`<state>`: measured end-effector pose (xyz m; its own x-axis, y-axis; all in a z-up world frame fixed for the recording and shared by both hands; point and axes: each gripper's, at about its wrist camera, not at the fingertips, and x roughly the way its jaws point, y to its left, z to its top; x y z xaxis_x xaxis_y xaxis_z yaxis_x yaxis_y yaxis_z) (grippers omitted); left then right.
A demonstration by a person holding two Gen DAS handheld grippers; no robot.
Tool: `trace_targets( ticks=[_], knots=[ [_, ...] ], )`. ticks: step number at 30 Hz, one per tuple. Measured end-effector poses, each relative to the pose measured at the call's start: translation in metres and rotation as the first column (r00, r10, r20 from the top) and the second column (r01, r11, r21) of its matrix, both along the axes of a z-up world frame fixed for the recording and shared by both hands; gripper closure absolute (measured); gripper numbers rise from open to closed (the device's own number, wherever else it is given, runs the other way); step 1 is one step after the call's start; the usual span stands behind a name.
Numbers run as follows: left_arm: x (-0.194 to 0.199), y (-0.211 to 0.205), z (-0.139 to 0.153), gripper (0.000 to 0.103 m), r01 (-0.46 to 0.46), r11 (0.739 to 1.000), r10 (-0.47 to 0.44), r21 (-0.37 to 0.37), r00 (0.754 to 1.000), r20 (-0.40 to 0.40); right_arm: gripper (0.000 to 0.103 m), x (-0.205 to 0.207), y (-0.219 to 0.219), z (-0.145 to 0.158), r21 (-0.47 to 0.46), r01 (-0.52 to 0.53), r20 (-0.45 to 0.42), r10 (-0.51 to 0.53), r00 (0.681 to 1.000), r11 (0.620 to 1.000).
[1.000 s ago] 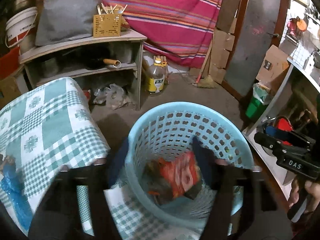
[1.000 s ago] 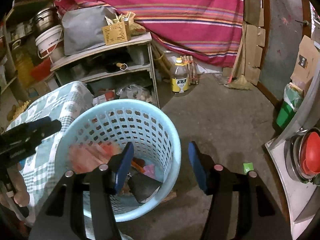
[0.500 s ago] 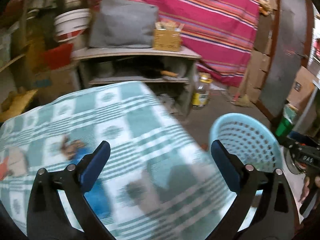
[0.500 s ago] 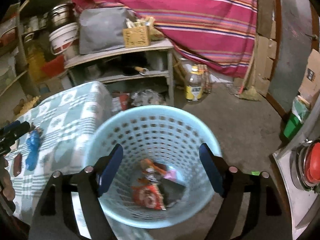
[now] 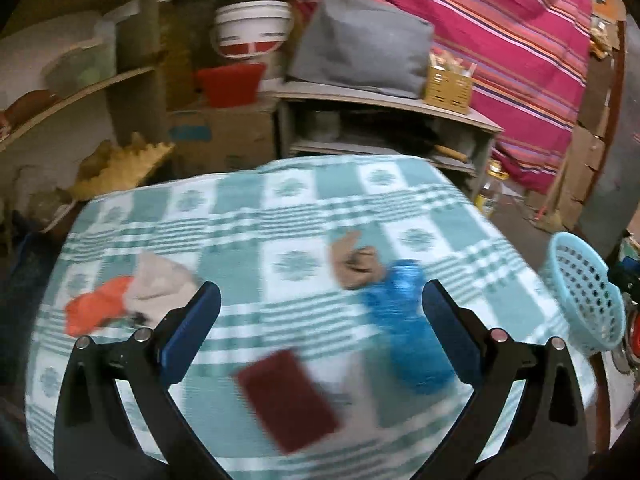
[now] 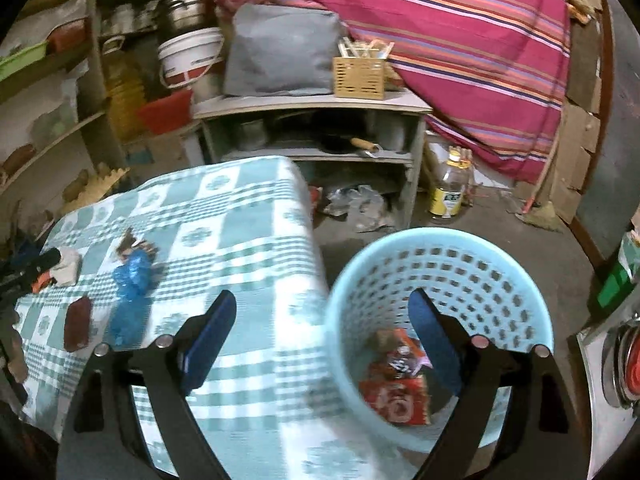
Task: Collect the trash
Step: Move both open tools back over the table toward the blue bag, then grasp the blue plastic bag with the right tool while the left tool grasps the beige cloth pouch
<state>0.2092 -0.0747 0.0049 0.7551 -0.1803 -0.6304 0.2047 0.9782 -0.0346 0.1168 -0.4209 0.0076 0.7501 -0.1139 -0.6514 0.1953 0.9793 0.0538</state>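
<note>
A table with a green checked cloth (image 5: 296, 208) holds trash: a dark red packet (image 5: 288, 398), a blue plastic wrapper (image 5: 404, 320), a brown crumpled piece (image 5: 356, 266), and a beige and orange wrapper (image 5: 132, 296). My left gripper (image 5: 320, 330) is open and empty above the table, over the dark red packet. My right gripper (image 6: 322, 340) is open and empty, straddling the table edge and the rim of the light blue basket (image 6: 492, 264), which holds red wrappers (image 6: 396, 392). The basket also shows in the left wrist view (image 5: 588, 292) at the right.
A grey shelf unit (image 6: 312, 108) with a cushion and a wooden box stands behind the table. A bottle (image 6: 450, 192) stands on the floor near a striped cloth (image 6: 460, 40). Buckets and shelves fill the left side.
My left gripper swung left from over the basket to over the table's trash. My right gripper shifted left, so the basket now sits to its right.
</note>
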Motion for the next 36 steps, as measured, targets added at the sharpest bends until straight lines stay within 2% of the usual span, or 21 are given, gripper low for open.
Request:
trace_targets(
  ticks=[5,10,13,18,22,28,31,36],
  knots=[
    [0.011,0.051,-0.008,0.006,-0.061,0.998,0.060,-0.019,0.998,-0.032,0.017,0.010,0.032,-0.004,-0.019,-0.027,-0.019,0.027,0.999,0.999],
    [0.014,0.083,-0.014,0.006,-0.097,0.995,0.095,-0.037,0.994,-0.055,0.017,0.020,0.055,-0.011,-0.016,-0.046,-0.040,0.046,0.998,0.999],
    [0.015,0.094,-0.021,0.006,-0.109,0.993,0.105,-0.051,0.992,-0.074,0.017,0.027,0.073,-0.015,-0.023,-0.071,-0.050,0.070,0.996,0.997],
    [0.022,0.101,-0.030,0.006,-0.127,0.992,0.125,-0.017,0.989,-0.083,0.017,0.041,0.106,-0.023,-0.029,-0.118,-0.068,0.116,0.991,0.993],
    [0.030,0.115,-0.036,0.006,-0.144,0.988,0.136,-0.062,0.982,-0.128,0.017,0.055,0.138,-0.033,-0.021,-0.167,-0.086,0.165,0.983,0.986],
    [0.039,0.126,-0.040,0.006,-0.180,0.983,0.175,-0.031,0.977,-0.124,0.017,0.078,0.179,-0.054,-0.006,-0.231,-0.134,0.228,0.964,0.973],
    [0.044,0.143,-0.038,0.006,-0.195,0.979,0.185,-0.066,0.973,-0.138,0.017,0.090,0.192,-0.063,-0.011,-0.240,-0.158,0.235,0.959,0.971],
    [0.056,0.163,-0.043,0.006,-0.213,0.974,0.198,-0.081,0.967,-0.163,0.017,0.110,0.200,-0.075,-0.011,-0.243,-0.187,0.236,0.954,0.970]
  ],
)
